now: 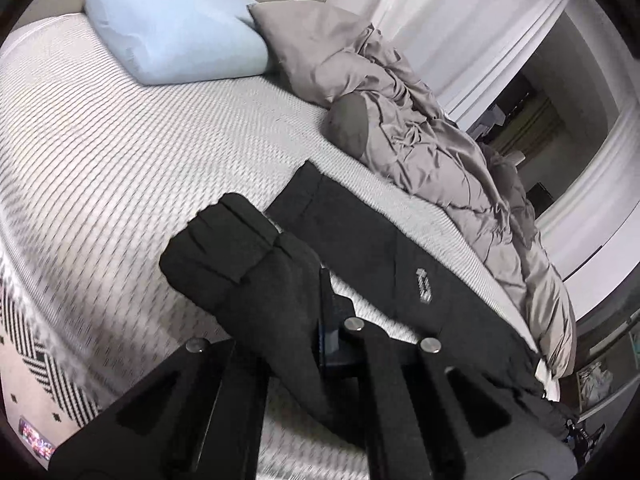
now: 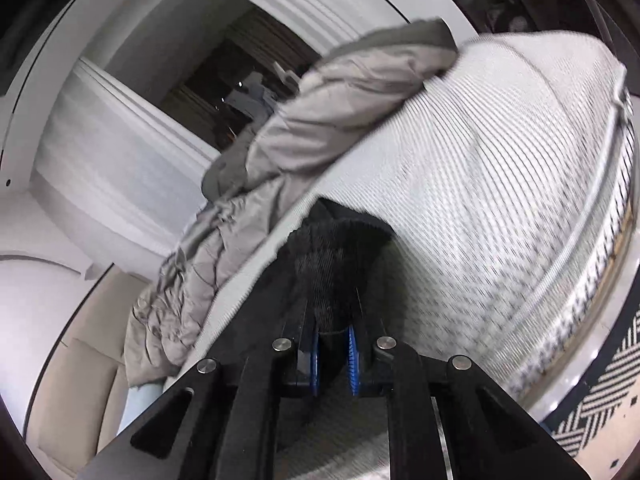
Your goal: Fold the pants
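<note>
Black pants lie stretched across a white ribbed mattress, with a small white logo on the cloth. My left gripper is shut on one end of the pants, and that end, with its cuffs, is lifted off the bed and drapes over the fingers. In the right wrist view my right gripper is shut on the ribbed waistband of the pants, pinched between its blue pads and raised above the mattress.
A light blue pillow lies at the head of the bed. A crumpled grey duvet is piled along the far side, seen too as the duvet in the right view. White wardrobe doors stand behind. A patterned rug covers the floor.
</note>
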The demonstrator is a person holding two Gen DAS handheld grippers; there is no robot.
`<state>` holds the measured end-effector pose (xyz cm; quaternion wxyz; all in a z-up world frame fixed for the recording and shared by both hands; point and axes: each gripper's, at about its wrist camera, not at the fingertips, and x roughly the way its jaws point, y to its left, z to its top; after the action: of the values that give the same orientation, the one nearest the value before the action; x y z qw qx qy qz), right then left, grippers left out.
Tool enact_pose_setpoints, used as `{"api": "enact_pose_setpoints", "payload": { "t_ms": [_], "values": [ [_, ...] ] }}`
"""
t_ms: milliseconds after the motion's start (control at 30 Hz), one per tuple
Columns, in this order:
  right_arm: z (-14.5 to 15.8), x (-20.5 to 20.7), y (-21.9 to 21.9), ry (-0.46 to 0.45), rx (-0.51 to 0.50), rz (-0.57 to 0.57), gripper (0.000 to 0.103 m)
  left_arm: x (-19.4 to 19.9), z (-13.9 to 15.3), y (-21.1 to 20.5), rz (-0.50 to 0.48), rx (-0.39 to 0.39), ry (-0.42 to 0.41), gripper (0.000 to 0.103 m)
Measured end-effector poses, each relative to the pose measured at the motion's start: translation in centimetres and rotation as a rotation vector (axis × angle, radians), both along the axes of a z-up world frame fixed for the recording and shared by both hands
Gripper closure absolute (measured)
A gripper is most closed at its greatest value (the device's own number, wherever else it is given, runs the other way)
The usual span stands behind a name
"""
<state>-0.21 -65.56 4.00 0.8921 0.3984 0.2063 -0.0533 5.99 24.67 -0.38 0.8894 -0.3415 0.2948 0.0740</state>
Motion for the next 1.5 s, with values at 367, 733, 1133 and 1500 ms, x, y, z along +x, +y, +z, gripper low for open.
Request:
{"api": "enact_pose_setpoints", "payload": {
  "t_ms": [367,733,1133,1500],
  "values": [
    [5.0,23.5,1.7,0.133,-0.114,-0.072,0.037,22.9,3.5,0.5,0.0,0.152,0.103,0.02],
    [4.9,22.9,6.0,0.086,-0.267,-0.002,0.021,19.0,3.3,1.0,0.005,0.183,0.071,0.001],
    [0.5,14.8,9.8,0.078,-0.186,0.121,0.021,13.2,-6.7,-2.9,-0.037,-0.109,0.255,0.045],
    [-1.8,15.3,8.6,0.124,-0.187,0.111,0.021,14.9,-4.0,-1.0,0.061,0.117,0.166,0.102]
  ]
}}
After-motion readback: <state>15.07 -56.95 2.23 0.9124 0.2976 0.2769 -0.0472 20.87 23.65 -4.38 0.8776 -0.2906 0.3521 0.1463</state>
